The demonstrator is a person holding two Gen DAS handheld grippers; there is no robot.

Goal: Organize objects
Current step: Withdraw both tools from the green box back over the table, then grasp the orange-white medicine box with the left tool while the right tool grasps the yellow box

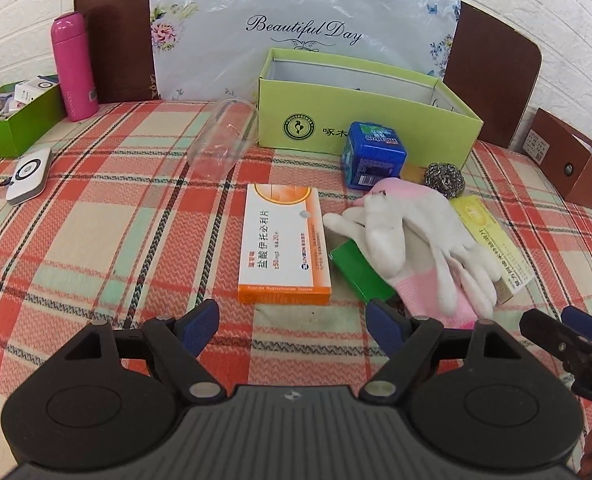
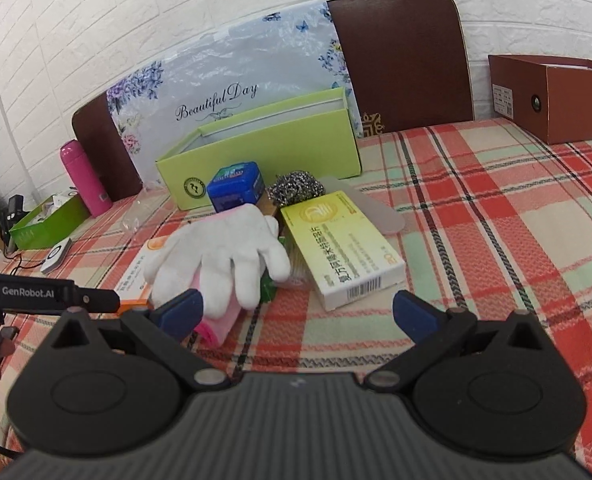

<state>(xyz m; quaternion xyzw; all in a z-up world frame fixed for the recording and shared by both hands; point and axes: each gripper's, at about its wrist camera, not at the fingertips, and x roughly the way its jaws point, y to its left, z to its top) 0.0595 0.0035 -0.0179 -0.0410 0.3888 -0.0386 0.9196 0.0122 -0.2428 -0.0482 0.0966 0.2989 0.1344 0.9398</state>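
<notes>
Both tongs gape wide and hold nothing. Ahead of the left tongs lies the orange medicine box; ahead of the right tongs, the white gloves and yellow medicine box. Beyond stands the light-green box, contents unseen.

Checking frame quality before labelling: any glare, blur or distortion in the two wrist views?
Left wrist: sharp, even light, strong fisheye bend at the table edges; the clear cup is faint against the cloth. Right wrist: also sharp, horizon tilted, dark vignette corners; soft sheen on the floral board.
</notes>
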